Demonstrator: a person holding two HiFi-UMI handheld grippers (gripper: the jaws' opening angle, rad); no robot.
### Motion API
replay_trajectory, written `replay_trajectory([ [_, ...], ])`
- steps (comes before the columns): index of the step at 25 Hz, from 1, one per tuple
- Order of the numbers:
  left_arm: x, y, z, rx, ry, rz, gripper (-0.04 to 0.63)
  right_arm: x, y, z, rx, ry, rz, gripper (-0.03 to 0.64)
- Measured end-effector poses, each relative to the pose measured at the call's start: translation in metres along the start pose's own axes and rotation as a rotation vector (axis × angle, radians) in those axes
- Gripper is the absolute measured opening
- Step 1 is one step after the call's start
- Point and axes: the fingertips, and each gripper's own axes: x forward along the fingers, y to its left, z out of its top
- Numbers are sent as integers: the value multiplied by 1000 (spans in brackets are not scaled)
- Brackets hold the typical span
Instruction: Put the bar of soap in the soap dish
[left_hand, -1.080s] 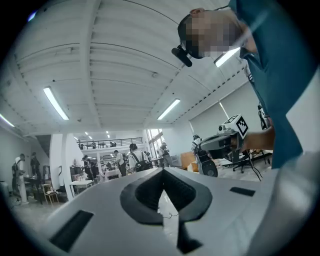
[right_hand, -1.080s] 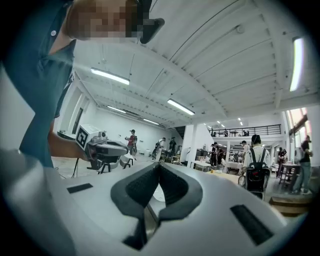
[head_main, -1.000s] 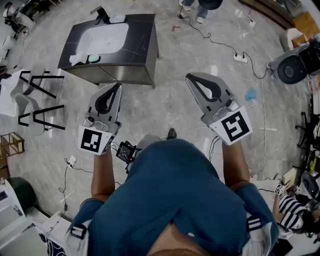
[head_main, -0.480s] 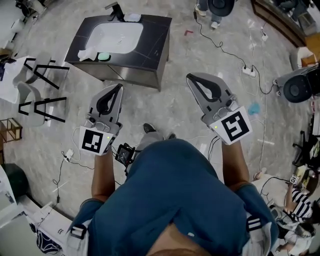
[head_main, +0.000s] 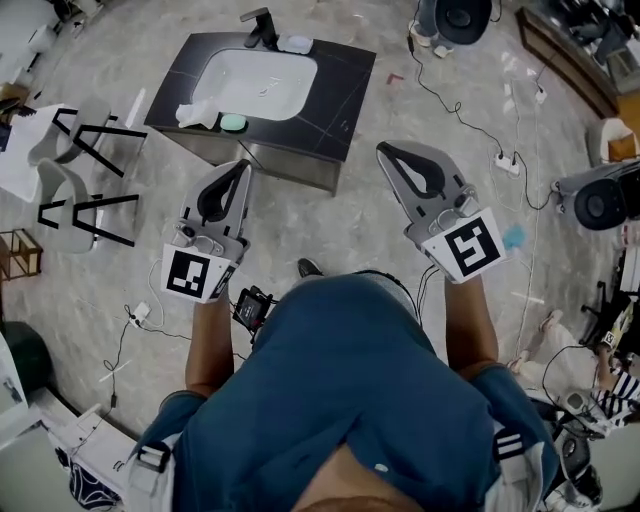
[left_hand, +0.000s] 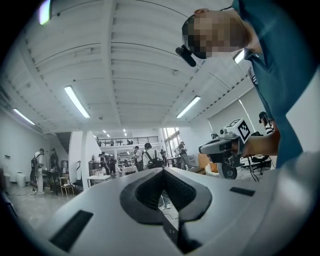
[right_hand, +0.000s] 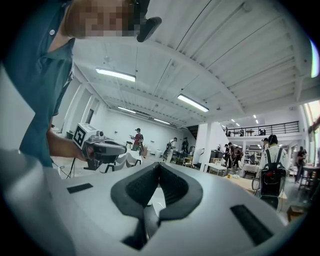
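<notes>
Though well short of the vanity (head_main: 340, 90), needed only a square, steady approach toward its near left corner before spreading any jaws. Carried level and side by side, pointing ahead: left gripper (head_main: 243, 165) pressed together on nothing, right gripper (head_main: 383, 151) closed up, equally bare. Spotted farther off, on the counter's near left edge beside a white cloth (head_main: 195, 114): green bar of soap (head_main: 233, 123). Farthest, by the faucet (head_main: 258, 22): soap dish (head_main: 296, 44), apparently vacant.
</notes>
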Motion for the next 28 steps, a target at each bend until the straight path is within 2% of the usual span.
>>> replay_trajectory([
  [4,4,36,-8,-42,-6,35,3,41,-1,0,-28,-8,33,14],
  [7,2,64,-11,-61,7,75,3,71,1,-2,5,6,73,14],
  [15,-2,133,-34,-8,79,231,3,158,-14,-20,35,-21,236,14],
  [23,14,169,-42,41,117,371,3,226,-36,-32,47,-60,392,14],
  [28,9,187,-50,44,151,445,3,264,-35,-39,31,-68,470,14],
])
